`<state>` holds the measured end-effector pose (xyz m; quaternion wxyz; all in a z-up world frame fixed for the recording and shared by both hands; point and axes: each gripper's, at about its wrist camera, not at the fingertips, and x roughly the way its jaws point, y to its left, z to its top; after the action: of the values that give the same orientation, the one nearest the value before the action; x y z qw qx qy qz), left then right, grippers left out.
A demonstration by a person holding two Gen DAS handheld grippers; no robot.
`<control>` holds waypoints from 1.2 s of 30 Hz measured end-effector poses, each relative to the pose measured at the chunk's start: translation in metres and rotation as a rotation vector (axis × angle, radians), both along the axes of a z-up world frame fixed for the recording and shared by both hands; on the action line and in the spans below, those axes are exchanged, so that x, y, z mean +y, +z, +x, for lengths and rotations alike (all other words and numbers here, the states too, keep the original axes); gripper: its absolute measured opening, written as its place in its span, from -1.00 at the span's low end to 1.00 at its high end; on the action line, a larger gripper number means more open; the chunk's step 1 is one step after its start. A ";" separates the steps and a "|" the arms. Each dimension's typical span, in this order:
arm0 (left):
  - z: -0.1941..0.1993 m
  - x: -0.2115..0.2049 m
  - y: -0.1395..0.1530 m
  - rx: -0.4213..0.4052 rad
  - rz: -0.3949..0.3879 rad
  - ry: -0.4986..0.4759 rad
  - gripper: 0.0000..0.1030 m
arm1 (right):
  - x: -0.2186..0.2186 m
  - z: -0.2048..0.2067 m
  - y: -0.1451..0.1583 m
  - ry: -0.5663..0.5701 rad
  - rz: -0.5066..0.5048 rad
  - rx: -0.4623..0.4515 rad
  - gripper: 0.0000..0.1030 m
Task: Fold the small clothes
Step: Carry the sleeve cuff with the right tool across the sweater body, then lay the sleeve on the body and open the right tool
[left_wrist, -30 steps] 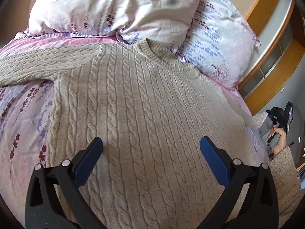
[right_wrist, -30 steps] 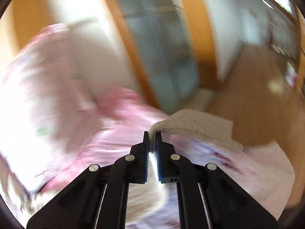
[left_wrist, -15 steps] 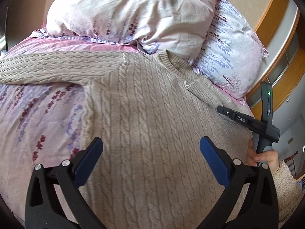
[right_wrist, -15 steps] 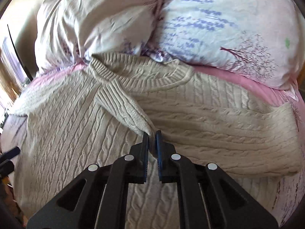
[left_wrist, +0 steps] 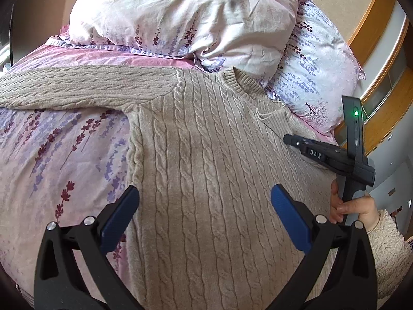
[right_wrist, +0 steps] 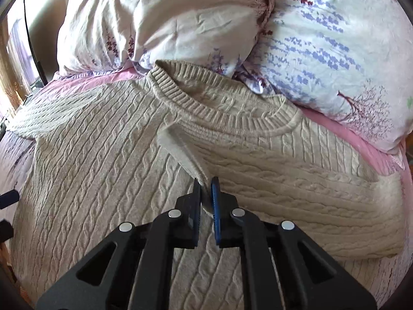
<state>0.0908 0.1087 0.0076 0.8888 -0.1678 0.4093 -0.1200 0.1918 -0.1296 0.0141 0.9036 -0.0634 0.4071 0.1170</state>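
Left gripper point(left_wrist: 204, 206) hovering, jaws spread wide, right gripper point(right_wrist: 205, 186) pinched nearly closed (on knit fabric)

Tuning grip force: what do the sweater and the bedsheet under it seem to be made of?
Sweater: looks like thick, soft cable knit, matte beige, with raised braids and a ribbed collar; possibly chenille or wool blend. Bedsheet: thin, smooth woven fabric, probably cotton, pink with a printed lavender pattern and fine creases.

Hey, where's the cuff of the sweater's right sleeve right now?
In the right wrist view, the cuff sits pinched in the right gripper, folded across the sweater chest just below the neckline.
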 end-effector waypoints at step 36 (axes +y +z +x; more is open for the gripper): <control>0.133 -0.066 -0.017 0.358 -0.311 -0.087 -0.15 | -0.237 -0.071 -0.026 -0.685 1.032 0.107 -0.19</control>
<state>0.2240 0.0429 -0.0089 0.7595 -0.3036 0.5437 -0.1881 0.1208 -0.3667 -0.0120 0.7823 0.5217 0.3403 0.0050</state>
